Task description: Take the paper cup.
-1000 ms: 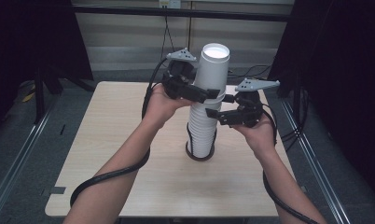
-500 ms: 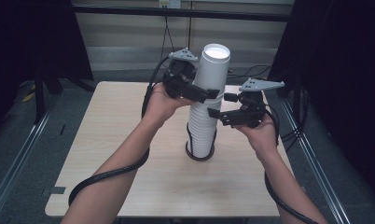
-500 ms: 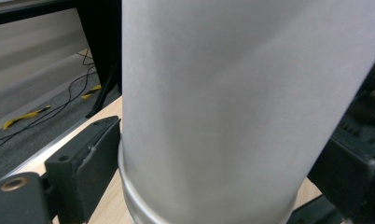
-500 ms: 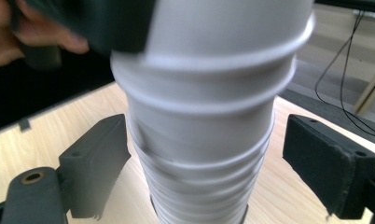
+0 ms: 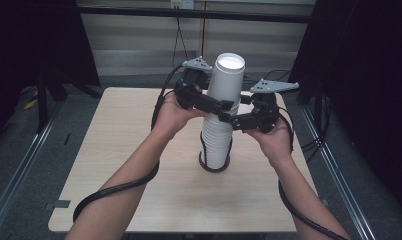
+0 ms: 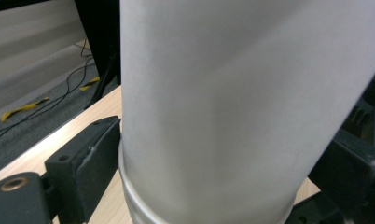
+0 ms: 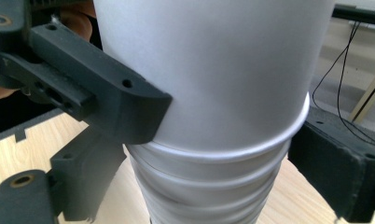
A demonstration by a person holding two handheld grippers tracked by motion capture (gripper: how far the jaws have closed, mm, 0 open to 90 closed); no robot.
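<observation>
Left claw (image 5: pixel 224 106) clamped on top cup (image 5: pixel 225 82) — right claw (image 5: pixel 232 121) just opening, straddling stack (image 5: pixel 216 142) below.

The stacked cups (image 5: pixel 218 135) look like matt white paper, smooth, with rolled rims. The worktop (image 5: pixel 139 150) is pale wood-grain laminate, lightly satin. Both grippers' fingers (image 7: pixel 106 102) seem hard black plastic, matt and faintly grainy, with scuffed edges. The plate (image 5: pixel 274 86) topping the right gripper (image 5: pixel 235 120) is dull grey, possibly plastic.
</observation>
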